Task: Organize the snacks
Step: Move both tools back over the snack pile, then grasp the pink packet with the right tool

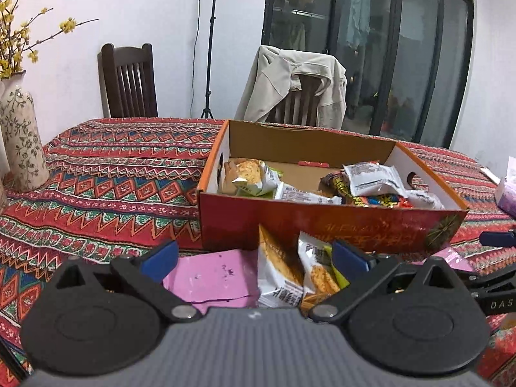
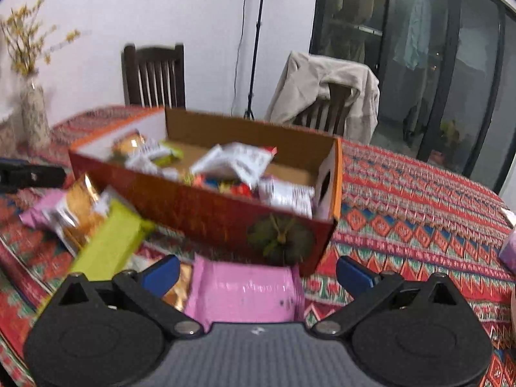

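A red cardboard box (image 1: pixel 322 225) (image 2: pixel 206 213) stands on the patterned tablecloth and holds several snack packets (image 1: pixel 371 180). In front of it lie a pink packet (image 1: pixel 209 274) and two cracker packets (image 1: pixel 280 274). My left gripper (image 1: pixel 254 259) is open just above them, its blue fingers either side of the pink and cracker packets. In the right wrist view another pink packet (image 2: pixel 245 290) lies between the open fingers of my right gripper (image 2: pixel 258 272). A green packet (image 2: pixel 109 242) and a cracker packet (image 2: pixel 74 209) lie to its left. The right wrist view is blurred.
A floral vase (image 1: pixel 19 135) with yellow flowers stands at the table's left edge. Two dark wooden chairs (image 1: pixel 129 80) stand behind the table, one draped with a beige jacket (image 1: pixel 296 80). A tripod stand (image 1: pixel 209 48) is by the wall. A pale packet (image 1: pixel 506 187) lies at the right.
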Motion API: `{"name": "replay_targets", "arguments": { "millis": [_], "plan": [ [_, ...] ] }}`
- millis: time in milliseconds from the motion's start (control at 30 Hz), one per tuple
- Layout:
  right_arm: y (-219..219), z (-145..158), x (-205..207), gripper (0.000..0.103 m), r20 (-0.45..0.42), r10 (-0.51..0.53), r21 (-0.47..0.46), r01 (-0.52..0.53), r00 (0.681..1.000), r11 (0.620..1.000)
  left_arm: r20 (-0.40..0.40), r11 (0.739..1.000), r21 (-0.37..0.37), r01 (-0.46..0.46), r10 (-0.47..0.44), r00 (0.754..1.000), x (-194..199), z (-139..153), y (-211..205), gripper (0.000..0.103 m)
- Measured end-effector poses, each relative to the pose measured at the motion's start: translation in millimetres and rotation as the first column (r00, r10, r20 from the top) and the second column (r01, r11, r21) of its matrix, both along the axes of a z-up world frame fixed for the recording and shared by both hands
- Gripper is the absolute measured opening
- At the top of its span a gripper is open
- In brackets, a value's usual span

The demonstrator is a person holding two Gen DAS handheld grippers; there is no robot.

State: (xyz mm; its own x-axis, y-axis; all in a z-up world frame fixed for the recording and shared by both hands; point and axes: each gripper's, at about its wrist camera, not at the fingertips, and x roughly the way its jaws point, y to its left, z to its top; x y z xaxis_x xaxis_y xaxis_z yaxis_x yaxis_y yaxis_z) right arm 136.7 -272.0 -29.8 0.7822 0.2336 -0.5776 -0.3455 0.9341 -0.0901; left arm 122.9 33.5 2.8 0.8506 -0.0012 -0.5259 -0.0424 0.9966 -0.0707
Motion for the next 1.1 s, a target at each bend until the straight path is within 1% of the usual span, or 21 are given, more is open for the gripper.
{"name": "replay_targets", "arguments": {
  "millis": [67, 200, 300, 533, 733, 767, 800, 833, 933, 1033, 1067, 1100],
  "plan": [
    [-1.4, -6.4, 2.5, 0.103, -0.004, -0.012, -0.006, 0.012, 1.000, 1.000, 0.016, 1.000, 0.009, 0.008, -0.008, 1.000, -1.3, -2.6, -1.2, 0.103],
    [-3.6, -17.1, 5.4, 0.103, -0.018, 0.008, 0.034, -0.007, 1.000, 0.999, 0.037, 0.999, 0.004, 0.035, -0.035, 0.999, -4.9, -5.6, -1.7, 0.103],
    [-2.5, -23.6, 8.3, 0.103, -0.029, 0.021, 0.041, -0.020, 0.999, 0.999, 0.033, 0.999, -0.001, 0.038, -0.038, 0.999, -5.3, -7.9, -1.1, 0.103],
    [-9.5, -29.2, 14.2, 0.103, -0.063, 0.017, 0.102, -0.010, 0.998, 0.995, 0.014, 0.999, -0.010, 0.042, -0.042, 0.999, -3.2, -12.0, -1.2, 0.103],
    [-8.6, -30.4, 11.5, 0.099, -0.059, 0.018, 0.103, -0.012, 0.998, 0.995, 0.004, 0.999, -0.023, 0.034, -0.034, 0.999, -2.0, -14.3, 1.5, 0.103],
    [-8.7, -30.1, 11.0, 0.096, -0.058, 0.022, 0.106, -0.016, 0.998, 0.994, 0.002, 0.999, -0.025, 0.032, -0.032, 0.999, -1.8, -14.2, 1.9, 0.103],
    [-9.1, -29.7, 9.9, 0.089, -0.058, 0.031, 0.112, -0.024, 0.998, 0.993, 0.000, 0.999, -0.027, 0.030, -0.030, 1.000, -1.7, -14.5, 2.5, 0.103],
    [-8.5, -29.1, 8.4, 0.087, -0.055, 0.040, 0.118, -0.033, 0.998, 0.992, -0.002, 0.999, -0.028, 0.028, -0.028, 1.000, -1.7, -14.6, 2.8, 0.103],
    [-5.4, -27.1, 4.0, 0.083, -0.035, 0.044, 0.096, -0.041, 0.998, 0.995, -0.006, 0.999, -0.027, 0.024, -0.024, 1.000, -1.1, -15.4, 3.0, 0.103],
    [-4.4, -23.8, -1.1, 0.075, -0.007, 0.049, 0.089, -0.048, 0.999, 0.995, -0.007, 0.999, -0.026, 0.022, -0.022, 1.000, -0.4, -15.6, 3.1, 0.103],
    [-4.9, -22.2, -2.8, 0.070, 0.005, 0.048, 0.090, -0.048, 0.999, 0.995, -0.007, 0.999, -0.025, 0.021, -0.021, 1.000, -0.2, -15.7, 3.0, 0.103],
    [-5.9, -20.3, -4.5, 0.062, 0.018, 0.045, 0.094, -0.047, 0.999, 0.994, -0.008, 0.999, -0.024, 0.021, -0.021, 1.000, 0.1, -16.2, 2.7, 0.103]
  ]
}}
